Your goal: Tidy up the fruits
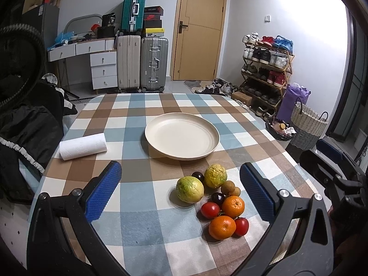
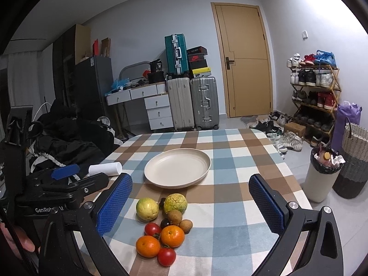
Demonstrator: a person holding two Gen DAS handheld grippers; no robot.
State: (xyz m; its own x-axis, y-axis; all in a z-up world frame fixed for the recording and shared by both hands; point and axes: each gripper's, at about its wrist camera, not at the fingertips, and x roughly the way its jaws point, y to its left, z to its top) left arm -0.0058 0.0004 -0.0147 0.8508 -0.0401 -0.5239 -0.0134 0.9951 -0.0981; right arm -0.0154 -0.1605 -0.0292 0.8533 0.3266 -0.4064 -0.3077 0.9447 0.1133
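Note:
A heap of fruit lies on the checked tablecloth near the front: two yellow-green guavas [image 1: 190, 189] [image 2: 147, 208], two oranges [image 1: 222, 227] [image 2: 172, 236], two red tomatoes [image 1: 210, 210] [image 2: 166, 256], dark plums [image 1: 217, 198] and small brown longans [image 2: 174, 217]. An empty cream plate [image 1: 181, 135] [image 2: 177, 168] sits beyond it, mid-table. My left gripper [image 1: 180, 192] hovers open above the heap, its blue pads [image 1: 103, 191] wide apart. My right gripper [image 2: 191, 203] is open too, over the same fruit. In the right wrist view, the left gripper [image 2: 66, 177] shows at the left edge.
A paper towel roll [image 1: 83, 146] lies left of the plate. Dark clothing [image 1: 27, 124] is piled off the table's left side. A bin [image 2: 322, 174], woven basket [image 2: 354, 161] and shoe rack [image 2: 315, 96] stand on the floor to the right; suitcases and a desk line the back wall.

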